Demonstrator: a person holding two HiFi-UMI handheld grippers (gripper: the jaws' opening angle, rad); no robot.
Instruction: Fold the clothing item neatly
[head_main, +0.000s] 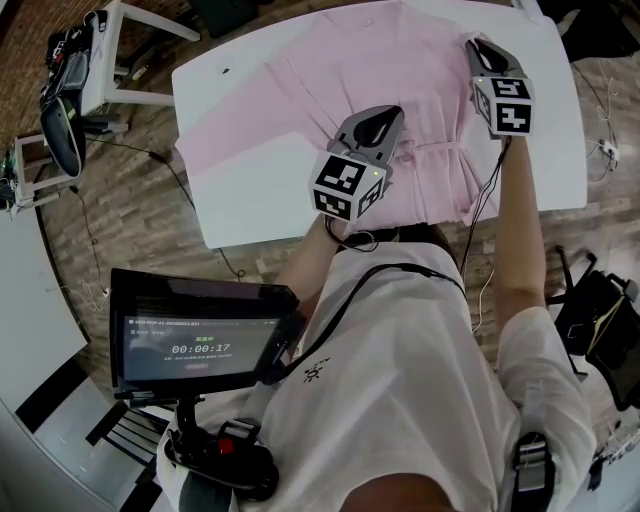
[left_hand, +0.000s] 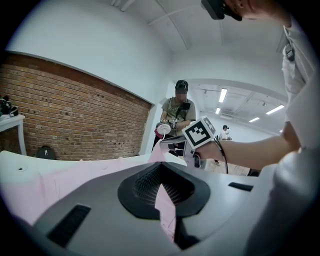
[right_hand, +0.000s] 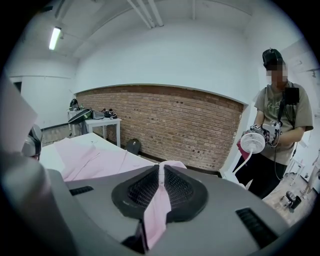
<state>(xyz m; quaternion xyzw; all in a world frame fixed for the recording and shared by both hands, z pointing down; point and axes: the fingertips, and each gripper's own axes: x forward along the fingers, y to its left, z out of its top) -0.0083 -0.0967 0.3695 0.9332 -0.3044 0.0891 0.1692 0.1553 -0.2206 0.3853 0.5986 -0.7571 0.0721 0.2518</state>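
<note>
A pink shirt (head_main: 300, 90) lies spread over the white table (head_main: 250, 205). Its right part is bunched into folds near the front edge. My left gripper (head_main: 392, 112) is over the middle of the shirt, shut on a pinch of its pink cloth (left_hand: 164, 202). My right gripper (head_main: 474, 44) is farther back and to the right, shut on another fold of the same cloth (right_hand: 156, 210). In the left gripper view the right gripper (left_hand: 169, 144) lifts a pink edge off the table. In the right gripper view the rest of the shirt (right_hand: 92, 157) lies flat to the left.
A screen on a stand (head_main: 200, 335) sits close to my body at lower left. A small white side table (head_main: 110, 60) with gear stands far left. A person holding a small fan (right_hand: 277, 120) stands beyond the table by the brick wall (right_hand: 165, 120). Cables run over the floor.
</note>
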